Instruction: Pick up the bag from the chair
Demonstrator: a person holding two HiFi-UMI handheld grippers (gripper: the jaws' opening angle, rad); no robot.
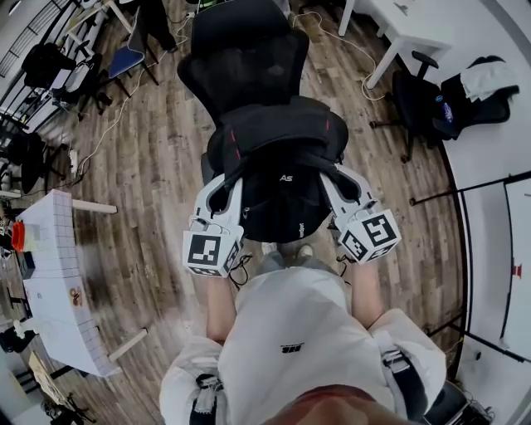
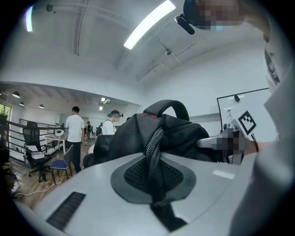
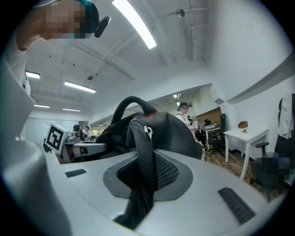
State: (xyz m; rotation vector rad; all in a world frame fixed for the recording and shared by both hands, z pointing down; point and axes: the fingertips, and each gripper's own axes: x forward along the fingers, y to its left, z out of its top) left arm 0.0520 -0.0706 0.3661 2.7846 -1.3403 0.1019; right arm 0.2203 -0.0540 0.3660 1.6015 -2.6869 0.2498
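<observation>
1. While the person stands facing the office chair (image 1: 245, 58), the black bag (image 1: 278, 158) hangs between the two grippers, in front of the chair's backrest and over its seat. Can't tell whether its bottom touches the seat.
2. Left gripper (image 1: 222, 184): clenched on a bag strap (image 2: 154, 152). In the left gripper view the webbing with a zipper edge runs straight through the closed jaws, and the bag body rises right behind them.
3. Right gripper (image 1: 336, 178): also clamped, on a second webbing strap (image 3: 140, 147). In the right gripper view the strap is pinched between the jaws, with a small metal ring near its top.
4. The bag's top carry handle (image 3: 131, 102) arches free above the body, and neither gripper is on it.
5. In the head view the grippers sit at the bag's left and right sides, angled in toward it, with the marker cubes (image 1: 209, 251) nearest the person.
6. Each gripper view shows the opposite gripper's marker cube beyond the bag.
7. Floor is wood plank. A white worktop (image 1: 50, 282) stands well off to the person's left.
8. Another black chair (image 1: 423, 100) stands far right, beside a white desk (image 1: 398, 25).
9. Other people are standing in the background of both gripper views.
</observation>
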